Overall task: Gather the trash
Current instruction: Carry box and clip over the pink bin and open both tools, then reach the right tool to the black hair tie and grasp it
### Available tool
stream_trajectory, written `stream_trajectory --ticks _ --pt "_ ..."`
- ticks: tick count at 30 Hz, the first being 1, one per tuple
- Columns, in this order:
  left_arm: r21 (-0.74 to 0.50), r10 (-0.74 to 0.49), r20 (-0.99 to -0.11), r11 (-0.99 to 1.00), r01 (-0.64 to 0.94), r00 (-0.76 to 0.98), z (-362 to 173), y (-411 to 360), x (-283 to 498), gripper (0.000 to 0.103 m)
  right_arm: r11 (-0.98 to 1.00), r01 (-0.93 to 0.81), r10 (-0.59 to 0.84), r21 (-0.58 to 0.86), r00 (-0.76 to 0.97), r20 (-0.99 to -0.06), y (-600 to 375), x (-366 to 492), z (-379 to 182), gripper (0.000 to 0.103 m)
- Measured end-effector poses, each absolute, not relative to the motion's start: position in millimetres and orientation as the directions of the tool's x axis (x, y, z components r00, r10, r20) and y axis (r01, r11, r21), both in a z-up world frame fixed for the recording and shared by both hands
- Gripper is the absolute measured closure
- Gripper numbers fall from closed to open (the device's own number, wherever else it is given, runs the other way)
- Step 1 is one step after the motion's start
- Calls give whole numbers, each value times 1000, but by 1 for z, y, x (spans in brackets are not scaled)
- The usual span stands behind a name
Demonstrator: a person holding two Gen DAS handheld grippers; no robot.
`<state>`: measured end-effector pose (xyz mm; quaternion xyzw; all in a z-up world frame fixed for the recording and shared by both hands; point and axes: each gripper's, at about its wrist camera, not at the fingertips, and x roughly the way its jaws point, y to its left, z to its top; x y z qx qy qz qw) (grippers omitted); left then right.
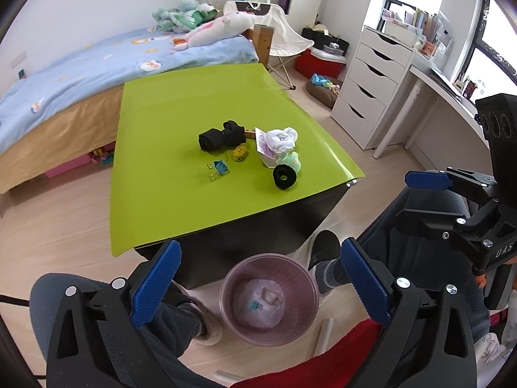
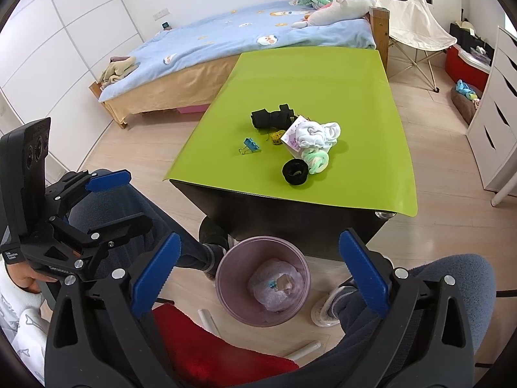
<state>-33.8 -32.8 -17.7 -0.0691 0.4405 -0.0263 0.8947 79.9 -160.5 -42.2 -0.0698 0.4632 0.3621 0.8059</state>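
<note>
A translucent purple bin [image 1: 230,279] [image 2: 226,270] stands on the floor in front of the green table [image 1: 181,194] [image 2: 323,74]. Inside it lie a plastic liner, a small blue binder clip [image 1: 257,305] and a crumpled scrap. My left gripper [image 1: 260,247] hangs open above the bin with nothing between its fingers. My right gripper [image 2: 260,236] is also open and empty over the bin. On the table lie a blue binder clip [image 1: 219,167], a yellow tape measure [image 1: 239,153], black rolled socks [image 1: 221,137], white socks [image 1: 282,139] on a paper box, and a black ring [image 1: 284,177].
A person's legs and slippered feet [image 1: 206,326] flank the bin, with a red cushion [image 1: 323,355] below. A bed [image 1: 80,74] stands behind the table, a white drawer unit [image 1: 371,77] and a desk on the right, and a folding chair [image 1: 284,32] at the back.
</note>
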Motion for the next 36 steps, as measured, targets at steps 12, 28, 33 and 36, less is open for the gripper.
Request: stream_trajectory --ticks 12,28,33,36 --pt "-139 -79 -774 989 -46 628 -7 -17 -29 8 773 -595 474 220 311 -824 -141 110 -47 5" --pt "-153 -72 -771 985 -74 632 2 12 -9 8 844 -501 336 189 220 -916 -79 187 -111 5" --pt "-156 -72 -778 984 -81 625 1 21 -3 8 860 -475 307 188 187 -933 -67 201 -131 6" --pt "-165 -75 -780 982 -89 621 -2 26 0 8 864 -466 294 188 164 -942 -61 206 -139 20"
